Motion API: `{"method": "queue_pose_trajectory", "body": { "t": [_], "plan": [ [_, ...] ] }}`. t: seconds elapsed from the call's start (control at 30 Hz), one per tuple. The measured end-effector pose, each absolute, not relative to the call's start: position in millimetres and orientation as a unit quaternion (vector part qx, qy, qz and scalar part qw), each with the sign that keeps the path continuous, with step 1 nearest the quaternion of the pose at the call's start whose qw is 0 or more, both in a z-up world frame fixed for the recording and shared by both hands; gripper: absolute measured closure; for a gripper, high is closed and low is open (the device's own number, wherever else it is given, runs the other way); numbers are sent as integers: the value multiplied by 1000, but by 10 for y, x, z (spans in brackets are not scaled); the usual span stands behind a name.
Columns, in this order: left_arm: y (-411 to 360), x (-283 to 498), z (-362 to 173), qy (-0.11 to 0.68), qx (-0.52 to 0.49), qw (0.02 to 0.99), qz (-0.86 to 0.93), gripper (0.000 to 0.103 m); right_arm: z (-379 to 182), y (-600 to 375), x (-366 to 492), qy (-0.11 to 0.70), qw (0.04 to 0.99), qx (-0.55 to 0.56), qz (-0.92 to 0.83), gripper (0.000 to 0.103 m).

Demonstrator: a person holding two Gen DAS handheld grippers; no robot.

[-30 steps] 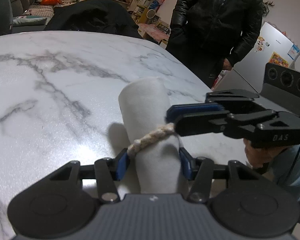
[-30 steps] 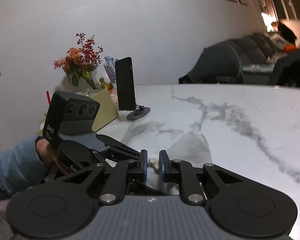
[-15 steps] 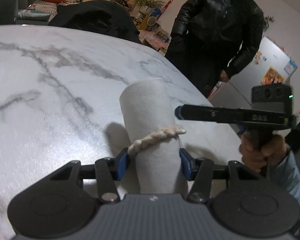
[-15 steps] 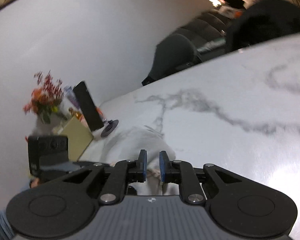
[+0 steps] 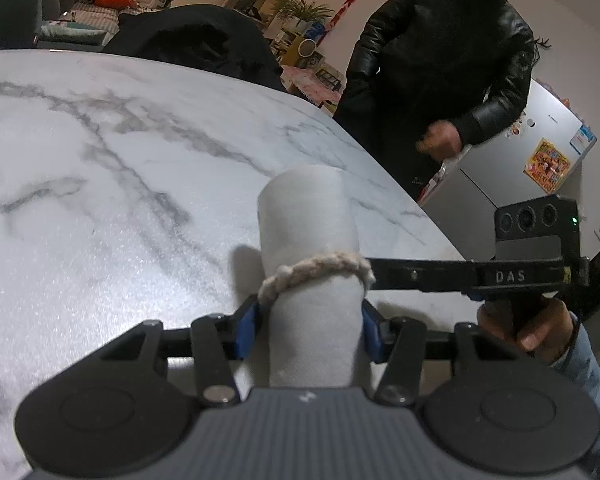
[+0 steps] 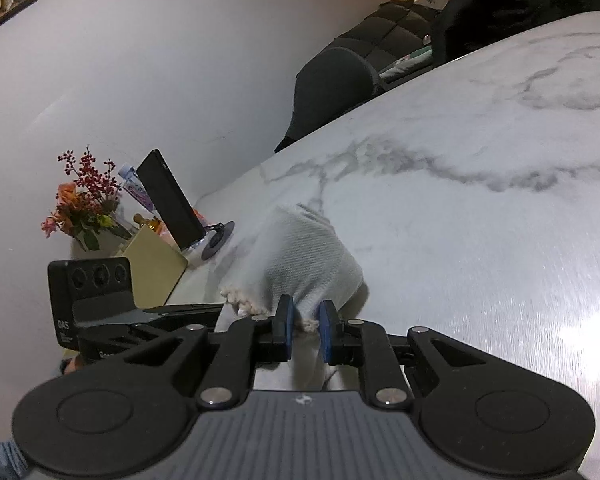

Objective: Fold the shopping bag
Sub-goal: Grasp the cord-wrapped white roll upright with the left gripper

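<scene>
Rolled white shopping bag point(image 5: 308, 240): lies on the marble worktop point(image 5: 100, 184), roll wrapped round by its braided cord handle point(image 5: 316, 270).
Left hand-held gripper point(image 5: 310, 322): blue pads pressed to both sides of the roll's near end, clamping it.
Right hand-held gripper point(image 6: 305, 330): jaws narrow, pinching the cord handle against the roll's side.
Phone on stand point(image 6: 172, 202), flowers point(image 6: 82, 200): at the worktop's far edge.
Bystander in black jacket point(image 5: 440, 60): standing beyond the worktop.
</scene>
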State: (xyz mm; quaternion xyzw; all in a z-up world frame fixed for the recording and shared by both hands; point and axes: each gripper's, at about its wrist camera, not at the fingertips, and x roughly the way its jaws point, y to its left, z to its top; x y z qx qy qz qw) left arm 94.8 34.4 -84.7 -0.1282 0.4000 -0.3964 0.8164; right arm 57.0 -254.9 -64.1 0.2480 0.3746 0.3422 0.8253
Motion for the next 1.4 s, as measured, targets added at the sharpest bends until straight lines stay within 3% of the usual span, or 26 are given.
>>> {"method": "queue_pose_trajectory", "body": {
  "t": [0.4, 0.57, 0.8, 0.93, 1.03, 1.17, 1.3, 1.4],
  "plan": [
    [189, 781, -647, 403, -53, 839, -361, 57, -436, -2663, 396, 350, 842, 266, 312, 83],
    [-85, 572, -405, 375, 96, 868, -312, 57, -323, -2593, 366, 342, 838, 276, 325, 61],
    [-482, 264, -338, 305, 360, 850, -235, 57, -157, -2502, 399, 323, 848, 276, 317, 55],
    [-603, 184, -465, 287, 444, 822, -214, 57, -66, -2456, 368, 298, 860, 262, 320, 55],
    [-680, 108, -547, 286, 456, 813, -220, 54, -37, -2376, 349, 287, 867, 241, 328, 55],
    [-770, -7, -605, 284, 444, 815, -240, 37, -103, -2220, 360, 302, 874, 196, 327, 56],
    [-686, 12, -600, 298, 383, 834, -262, 22, -278, -2077, 375, 329, 874, 153, 323, 56],
    [-538, 19, -535, 315, 321, 850, -274, 18, -399, -2006, 348, 338, 869, 128, 338, 56]
  ]
}}
